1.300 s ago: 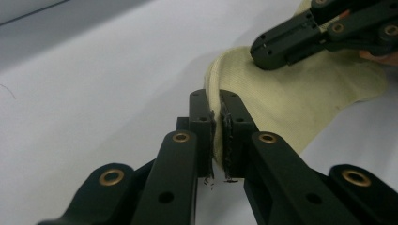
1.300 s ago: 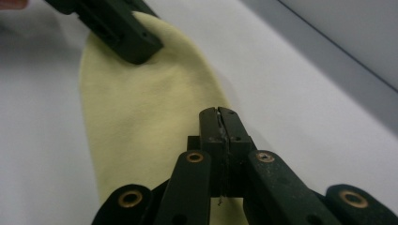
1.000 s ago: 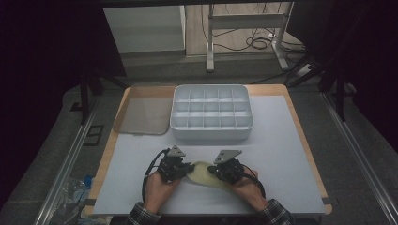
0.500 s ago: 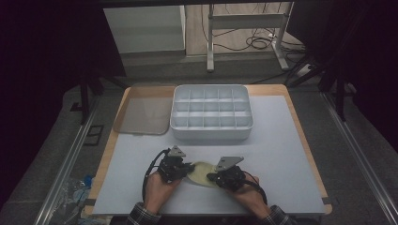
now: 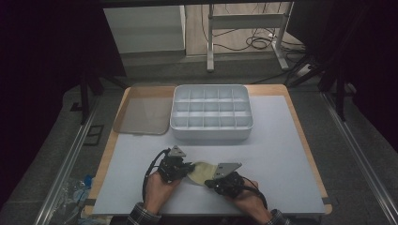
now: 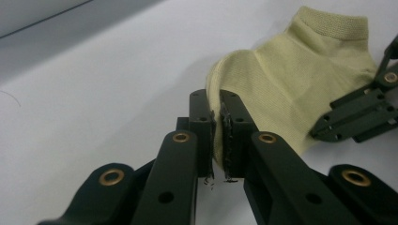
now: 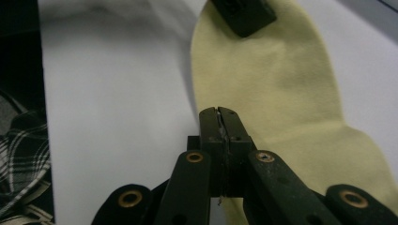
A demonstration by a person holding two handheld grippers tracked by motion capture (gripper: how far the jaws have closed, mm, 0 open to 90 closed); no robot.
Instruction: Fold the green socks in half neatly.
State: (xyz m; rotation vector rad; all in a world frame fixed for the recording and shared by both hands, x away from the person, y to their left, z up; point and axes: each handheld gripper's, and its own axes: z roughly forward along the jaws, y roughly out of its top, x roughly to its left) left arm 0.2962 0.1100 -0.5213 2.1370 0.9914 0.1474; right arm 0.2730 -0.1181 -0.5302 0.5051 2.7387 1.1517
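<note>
Both hand-held grippers, left [image 5: 188, 168] and right [image 5: 210, 182], pinch opposite edges of the pale yellow knit ankle sock [image 5: 202, 171], apparently to spread it flat on the white tabletop [image 5: 281, 140].

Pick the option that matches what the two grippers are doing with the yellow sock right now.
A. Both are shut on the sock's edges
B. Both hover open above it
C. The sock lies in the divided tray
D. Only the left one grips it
A: the left gripper pinches the sock at one edge, and the right gripper is shut on its other edge, on the white table.
</note>
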